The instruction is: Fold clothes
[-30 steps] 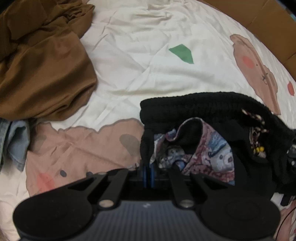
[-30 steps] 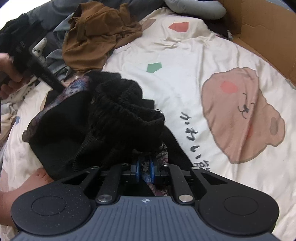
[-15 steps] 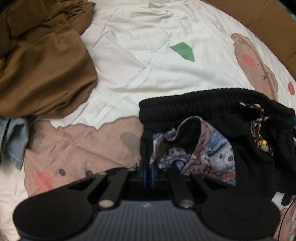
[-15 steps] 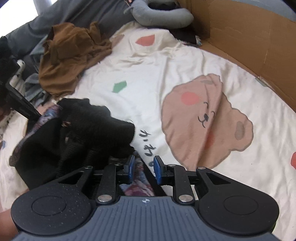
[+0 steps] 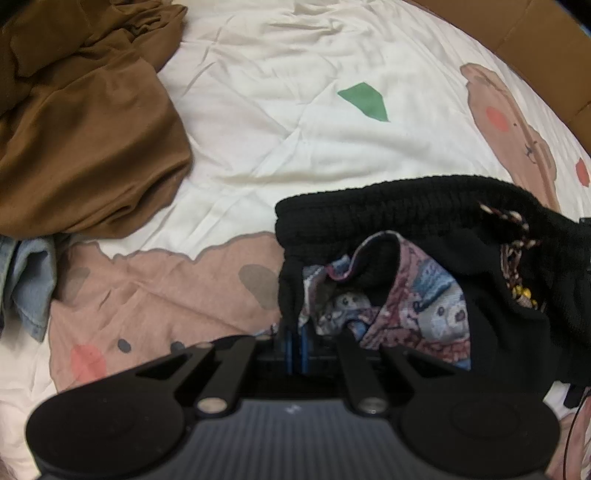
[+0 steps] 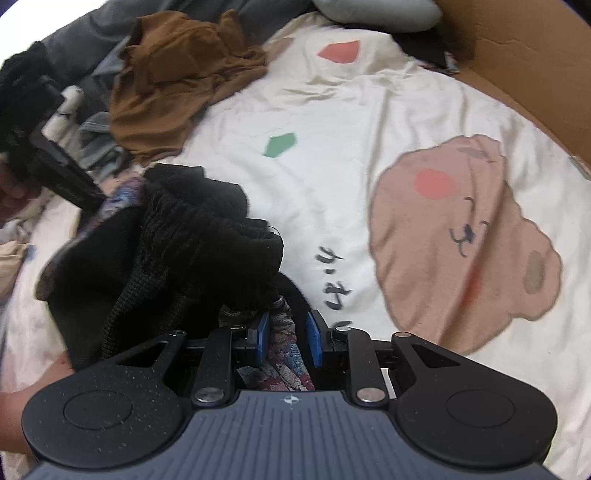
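Lying bunched on the bed, the black knit garment (image 5: 406,206) shows a ribbed band along its upper edge, a patterned pink-and-blue lining (image 5: 413,306) turned outward, and a braided cord (image 5: 513,229) near its right side. In the right wrist view the same garment (image 6: 192,240) heaps up just ahead of the camera, its patterned lining trailing down toward the tool.

The left tongs (image 5: 297,341) are clenched, their blue pads pressed together on the garment's lower left edge, where black knit and patterned cloth meet. The right tongs (image 6: 288,338) stand released: the blue pads are parted, and a strip of the patterned cloth lies in the gap between them without being pinched. That view is slightly blurred.

Beneath the garment spreads a cream bedsheet (image 5: 266,110) printed with brown bear faces, a green patch (image 5: 364,101), a red patch (image 6: 340,51) and some dark lettering (image 6: 336,280). A crumpled brown garment (image 5: 81,122) lies well apart to the upper left, with a piece of light blue denim (image 5: 31,280) just below it. A cardboard wall (image 6: 524,74) edges the bed on the right, and a grey cushion (image 6: 376,14) rests at its far end. Part of a person's hand (image 6: 18,417) shows at the lower left of the right wrist view.
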A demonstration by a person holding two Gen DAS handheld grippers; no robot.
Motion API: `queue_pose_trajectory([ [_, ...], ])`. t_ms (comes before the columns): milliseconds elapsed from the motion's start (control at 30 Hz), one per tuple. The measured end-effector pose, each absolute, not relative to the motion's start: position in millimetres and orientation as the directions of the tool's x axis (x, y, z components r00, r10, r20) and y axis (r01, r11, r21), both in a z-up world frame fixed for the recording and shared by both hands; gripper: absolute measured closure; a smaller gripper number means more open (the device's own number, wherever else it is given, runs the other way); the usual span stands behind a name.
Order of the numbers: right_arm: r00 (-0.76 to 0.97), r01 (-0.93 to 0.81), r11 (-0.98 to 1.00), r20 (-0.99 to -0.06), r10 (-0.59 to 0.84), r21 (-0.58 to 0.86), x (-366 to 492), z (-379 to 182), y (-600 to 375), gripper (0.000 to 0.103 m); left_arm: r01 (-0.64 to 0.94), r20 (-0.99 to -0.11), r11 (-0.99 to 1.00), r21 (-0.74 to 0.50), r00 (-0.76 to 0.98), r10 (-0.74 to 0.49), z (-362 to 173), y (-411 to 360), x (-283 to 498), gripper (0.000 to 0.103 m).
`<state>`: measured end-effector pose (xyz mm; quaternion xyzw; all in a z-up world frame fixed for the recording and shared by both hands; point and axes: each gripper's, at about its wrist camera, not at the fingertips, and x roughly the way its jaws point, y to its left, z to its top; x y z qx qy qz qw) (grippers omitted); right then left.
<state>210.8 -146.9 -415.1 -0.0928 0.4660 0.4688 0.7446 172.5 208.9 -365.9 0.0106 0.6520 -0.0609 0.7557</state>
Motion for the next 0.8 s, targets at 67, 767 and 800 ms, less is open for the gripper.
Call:
queue_pose_trajectory([
  [67, 0.093, -0.787, 0.522, -0.773, 0.627, 0.329, 210, -411, -148, 0.074, 0.104, -0.987, 0.992, -0.066, 0.142, -0.08, -366, 210, 172, 0.098],
  [767, -0.053, -0.869, 0.357, -0.781, 0.623, 0.344, 196, -406, -122, 0.076, 0.098, -0.986, 0.993, -0.072, 0.143, -0.086, -370, 210, 171, 0.098],
  [800, -0.059, -0.874, 0.344, -0.779, 0.624, 0.342, 195, -404, -122, 0.076, 0.098, -0.986, 0.993, -0.072, 0.143, -0.086, -370, 210, 170, 0.098],
])
